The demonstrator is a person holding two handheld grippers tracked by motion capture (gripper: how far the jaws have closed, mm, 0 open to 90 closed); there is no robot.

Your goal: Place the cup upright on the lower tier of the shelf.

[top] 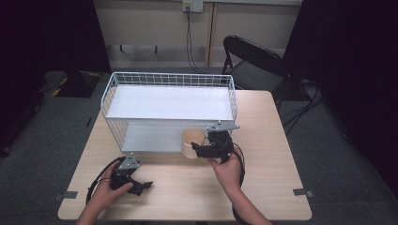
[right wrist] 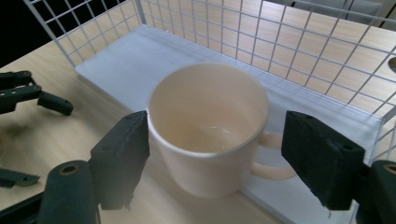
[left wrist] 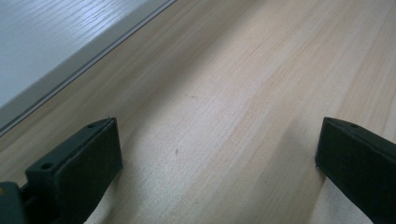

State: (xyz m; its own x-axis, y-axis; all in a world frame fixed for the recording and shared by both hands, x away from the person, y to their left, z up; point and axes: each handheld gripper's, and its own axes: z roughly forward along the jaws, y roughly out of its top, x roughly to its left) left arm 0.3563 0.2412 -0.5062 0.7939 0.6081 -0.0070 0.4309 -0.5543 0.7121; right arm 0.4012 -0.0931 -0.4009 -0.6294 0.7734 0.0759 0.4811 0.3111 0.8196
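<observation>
Right hand-held gripper (right wrist: pixel 212 154) is open, jaws straddling the cream mug (right wrist: pixel 208 123): left pad just touching the wall, right pad apart from it, out past the handle. No grip yet.

Mug stands upright at the front edge of the wire rack's (top: pixel 169 77) lower shelf (right wrist: pixel 140 70), near the rack's right end, empty, handle pointing along the rack front.

Left hand-held gripper (left wrist: pixel 217 154) is open too, low over the bare worktop (left wrist: pixel 224 84) in front of the rack's left end, well apart from the mug.

How I'd do the step, judging it as grasping the mug:
- Right pad looks set to land on the handle, not the wall. Rotate around the mug or shift so both pads meet the body.
- Centre the mug between the pads before closing; one-sided contact will likely push it along the shelf.
- Grip below the rim; a glazed wall may slip.
- Watch the rack's upper shelf and wire end when lifting out.
</observation>
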